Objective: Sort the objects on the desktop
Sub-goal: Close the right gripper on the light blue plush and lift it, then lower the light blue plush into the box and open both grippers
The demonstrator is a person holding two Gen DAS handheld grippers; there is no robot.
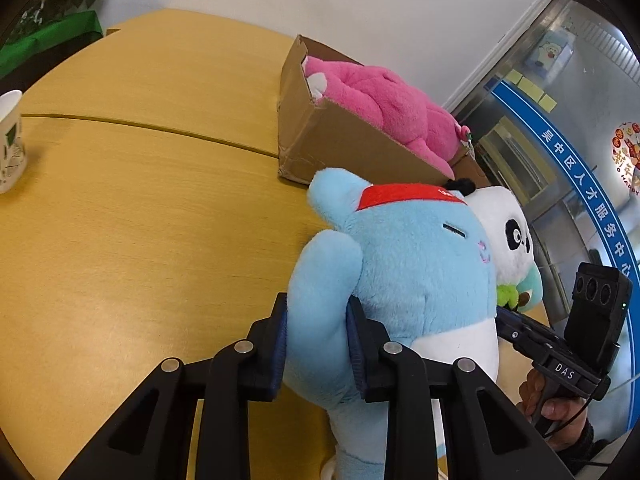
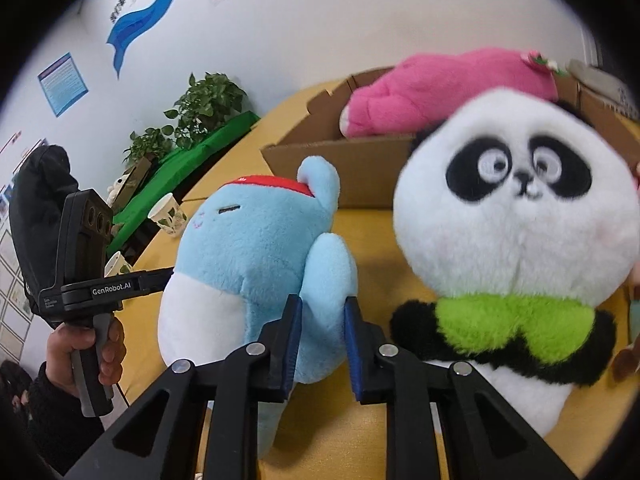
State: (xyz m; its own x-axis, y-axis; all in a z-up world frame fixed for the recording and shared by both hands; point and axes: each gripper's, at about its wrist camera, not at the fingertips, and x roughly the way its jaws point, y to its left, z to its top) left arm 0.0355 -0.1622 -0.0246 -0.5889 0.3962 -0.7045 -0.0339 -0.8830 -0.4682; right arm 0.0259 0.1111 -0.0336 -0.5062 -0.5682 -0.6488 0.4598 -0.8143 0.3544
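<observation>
A light blue plush toy is being held up over the wooden worktop, just in front of an open cardboard box. The toy is rounded and fluffy, with a white belly, a red band across the top of its head, a thin stitched black eye, and stubby paddle-shaped arms.

One of those arms is being pinched by the left hand-held gripper, its blue ribbed pads pressing into the fur from both sides. The opposite arm is being pinched in the same way by the right hand-held gripper, with the soft fabric bulging between its blue pads. The black grip of each device is being clasped by a person's hand.

Inside the cardboard box, a bright pink plush toy is lying on its side and filling most of the space; a small flower decoration is showing at one end. The box is plain brown corrugated card with creased walls and open flaps.

Beside the blue toy, on the side away from the left hand-held gripper, a panda plush is sitting upright, white and round-headed, with black eye patches, black arms and a lime green fluffy collar.

Well away from the box, a white paper cup with a green leaf print is standing on the worktop. The worktop surface is smooth, yellowish wood grain with a curved seam.
</observation>
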